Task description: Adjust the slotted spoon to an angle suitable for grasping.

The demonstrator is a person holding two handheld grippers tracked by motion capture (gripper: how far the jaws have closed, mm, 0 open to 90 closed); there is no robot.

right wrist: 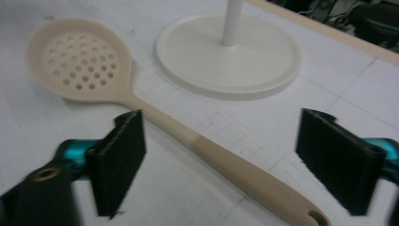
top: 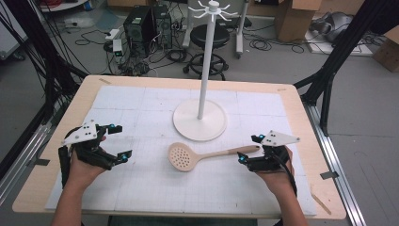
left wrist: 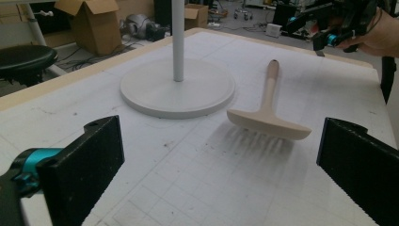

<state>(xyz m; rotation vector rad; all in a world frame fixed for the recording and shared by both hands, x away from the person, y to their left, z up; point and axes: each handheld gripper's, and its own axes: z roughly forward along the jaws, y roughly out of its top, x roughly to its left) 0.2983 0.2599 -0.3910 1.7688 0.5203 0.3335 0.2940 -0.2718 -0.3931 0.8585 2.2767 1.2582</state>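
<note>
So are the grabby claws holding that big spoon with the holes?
No, nothing is held. The right gripper is open around the beige slotted spoon's handle without touching it; the left gripper is open too.

The high view looks forward and down over the whole surface, while both gripper views sit low and close between their own fingers, sharing the slotted spoon and the stand's base toward 12 o'clock.
</note>
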